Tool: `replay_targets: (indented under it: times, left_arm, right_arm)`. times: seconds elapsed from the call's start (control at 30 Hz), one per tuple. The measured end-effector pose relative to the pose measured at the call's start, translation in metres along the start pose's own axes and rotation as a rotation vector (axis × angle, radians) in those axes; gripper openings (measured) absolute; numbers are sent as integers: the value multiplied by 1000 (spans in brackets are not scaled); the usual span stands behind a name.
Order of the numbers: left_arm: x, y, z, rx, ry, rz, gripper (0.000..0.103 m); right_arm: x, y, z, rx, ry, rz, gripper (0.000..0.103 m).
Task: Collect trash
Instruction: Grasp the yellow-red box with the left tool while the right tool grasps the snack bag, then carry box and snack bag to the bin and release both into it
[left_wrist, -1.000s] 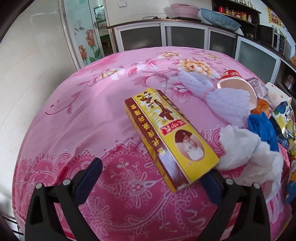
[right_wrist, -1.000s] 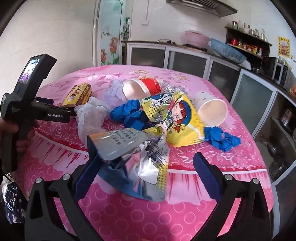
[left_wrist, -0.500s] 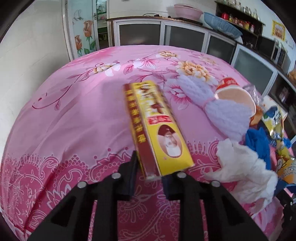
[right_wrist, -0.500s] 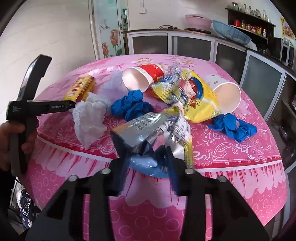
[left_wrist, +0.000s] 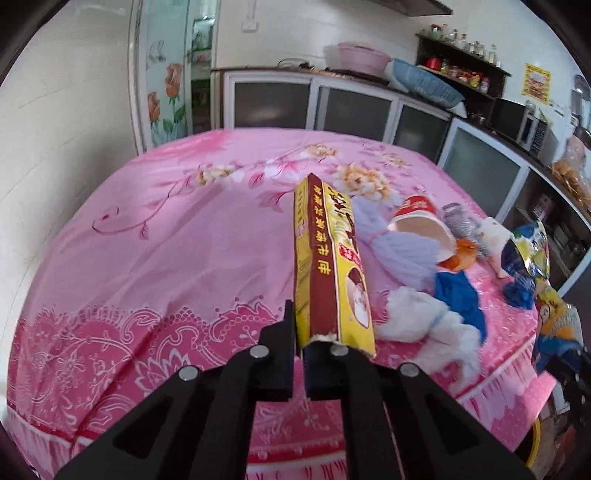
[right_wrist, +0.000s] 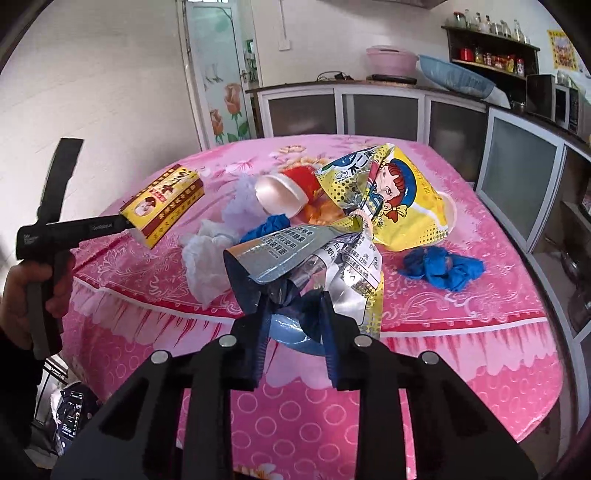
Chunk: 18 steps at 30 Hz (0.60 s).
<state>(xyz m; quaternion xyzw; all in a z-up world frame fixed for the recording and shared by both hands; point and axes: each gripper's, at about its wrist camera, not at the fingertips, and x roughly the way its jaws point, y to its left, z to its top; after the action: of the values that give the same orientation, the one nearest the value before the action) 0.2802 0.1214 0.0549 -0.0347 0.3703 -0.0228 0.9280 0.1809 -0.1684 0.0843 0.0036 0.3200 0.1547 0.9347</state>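
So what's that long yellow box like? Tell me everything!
The yellow box is long, thin cardboard with dark red sides, Chinese writing and a small portrait. The left gripper pinches its torn-looking near end, holding it tilted up above the pink tablecloth. Only the fingers touch it.

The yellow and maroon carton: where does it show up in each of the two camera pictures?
Left wrist view: the yellow and maroon carton stands in the centre, its near end clamped by the left gripper.
Right wrist view: it is at mid-left, held above the table at the left gripper's tip.
Shared landmark: the red paper cup lying on its side, just right of the carton.
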Motion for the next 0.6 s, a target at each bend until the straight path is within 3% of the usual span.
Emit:
replay_targets:
  times: [0.33,0.6]
  left_arm:
    - [-49,-33,-17,59,-56,-78,3]
    - [-73,-90,-29,160,-72,-187,3]
  right_arm:
    - [-51,-9,-4,4,-55,-66,24]
    - [-94,-37,-18,57,-79,-149,24]
